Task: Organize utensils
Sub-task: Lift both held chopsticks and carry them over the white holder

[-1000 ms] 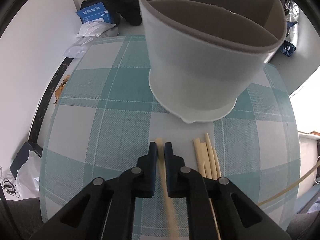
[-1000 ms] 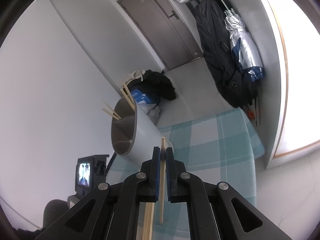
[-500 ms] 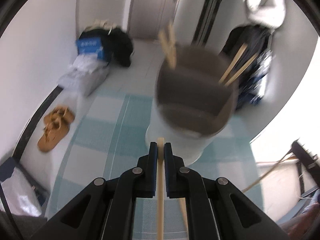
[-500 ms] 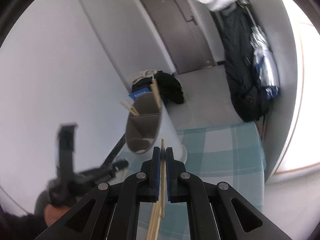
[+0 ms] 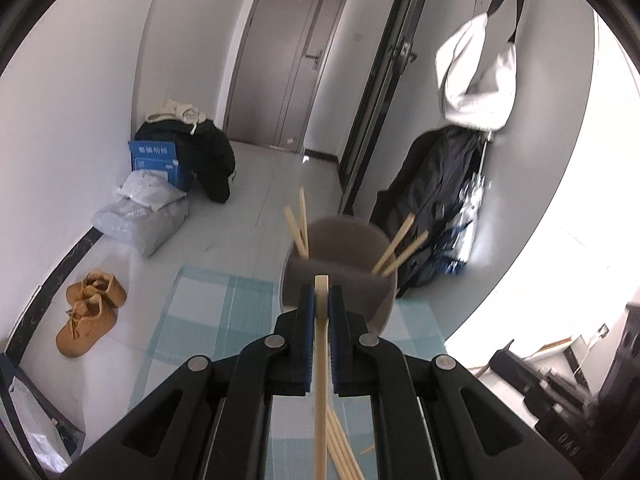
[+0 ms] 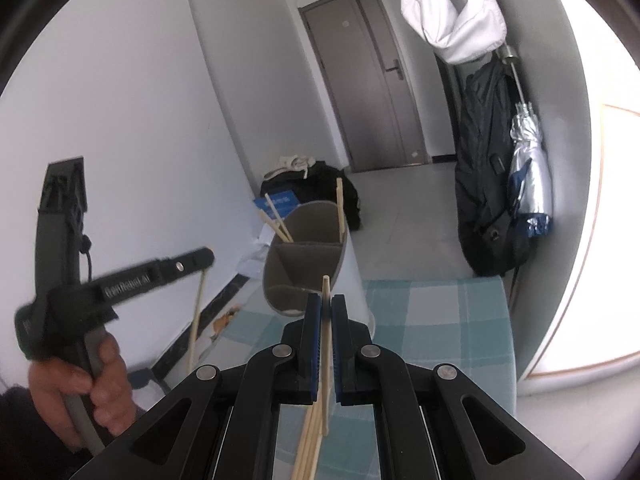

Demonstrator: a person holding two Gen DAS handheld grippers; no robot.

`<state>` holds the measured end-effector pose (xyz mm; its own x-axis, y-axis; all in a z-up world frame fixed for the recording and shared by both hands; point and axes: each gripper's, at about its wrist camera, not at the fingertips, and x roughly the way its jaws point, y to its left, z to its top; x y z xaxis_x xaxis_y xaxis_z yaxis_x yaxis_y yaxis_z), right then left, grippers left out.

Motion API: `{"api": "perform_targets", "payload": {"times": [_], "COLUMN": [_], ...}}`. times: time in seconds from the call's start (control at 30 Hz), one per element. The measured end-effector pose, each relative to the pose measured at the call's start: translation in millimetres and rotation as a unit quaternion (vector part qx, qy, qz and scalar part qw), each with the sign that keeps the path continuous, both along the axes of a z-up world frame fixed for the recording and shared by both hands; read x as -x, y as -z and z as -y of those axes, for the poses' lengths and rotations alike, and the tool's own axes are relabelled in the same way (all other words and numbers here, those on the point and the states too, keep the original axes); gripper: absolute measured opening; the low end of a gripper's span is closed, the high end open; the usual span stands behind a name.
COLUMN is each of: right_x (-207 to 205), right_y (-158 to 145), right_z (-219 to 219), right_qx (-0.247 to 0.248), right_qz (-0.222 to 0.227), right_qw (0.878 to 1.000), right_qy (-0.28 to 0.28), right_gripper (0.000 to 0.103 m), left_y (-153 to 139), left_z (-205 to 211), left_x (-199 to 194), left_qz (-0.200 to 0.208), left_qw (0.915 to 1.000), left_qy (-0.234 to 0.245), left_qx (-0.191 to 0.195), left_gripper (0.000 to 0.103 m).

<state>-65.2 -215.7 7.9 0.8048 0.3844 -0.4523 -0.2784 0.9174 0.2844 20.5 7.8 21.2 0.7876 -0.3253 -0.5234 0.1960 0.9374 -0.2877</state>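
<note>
Chopsticks are the pale, slender wooden sticks here, smooth and squared at the thick end. One chopstick point(image 5: 321, 344) is pinched between the blue-padded jaws of the left gripper point(image 5: 321, 300); its long axis runs straight along the fingers, its blunt tip poking just past them toward the holder point(image 5: 372, 308). A second chopstick point(image 6: 326, 320) is clamped the same way in the right gripper point(image 6: 327, 308), thin edge showing, pointing forward and slightly up.

In the right wrist view, the left gripper point(image 6: 192, 260) appears held high in the person's hand point(image 6: 80, 384), its stick point(image 6: 197, 320) hanging almost straight down.

The holder is a round, matte grey cup with a darker inside split by flat dividers. Two chopsticks point(image 5: 298, 226) lean out of its far left compartment and two more point(image 5: 400, 248) out of the right one, tips fanning upward.

Loose chopsticks point(image 5: 340, 444) lie bunched on the teal-and-white checked cloth point(image 5: 208, 320) below the grippers, roughly parallel to the held ones.
</note>
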Motion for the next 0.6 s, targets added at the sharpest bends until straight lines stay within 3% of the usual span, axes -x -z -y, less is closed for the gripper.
{"api": "perform_targets", "payload": {"times": [0.27,0.6], "right_x": [-7,-54], "right_y": [-23,-84], "right_z": [8,16], "right_qx": [-0.030,-0.056], "right_qz": [0.009,0.028], "right_qw": [0.999,0.998], "right_qy": [0.014,0.014], "right_gripper": [0.004,0.004], "left_y": [-38,-69], "left_z": [1,7], "left_x": [-19,-76], "left_qz": [0.061,0.123], "left_qw": [0.9980,0.9922], "left_qy": [0.006,0.013], "left_qx": [0.013,0.017], "left_gripper": [0.002,0.002]}}
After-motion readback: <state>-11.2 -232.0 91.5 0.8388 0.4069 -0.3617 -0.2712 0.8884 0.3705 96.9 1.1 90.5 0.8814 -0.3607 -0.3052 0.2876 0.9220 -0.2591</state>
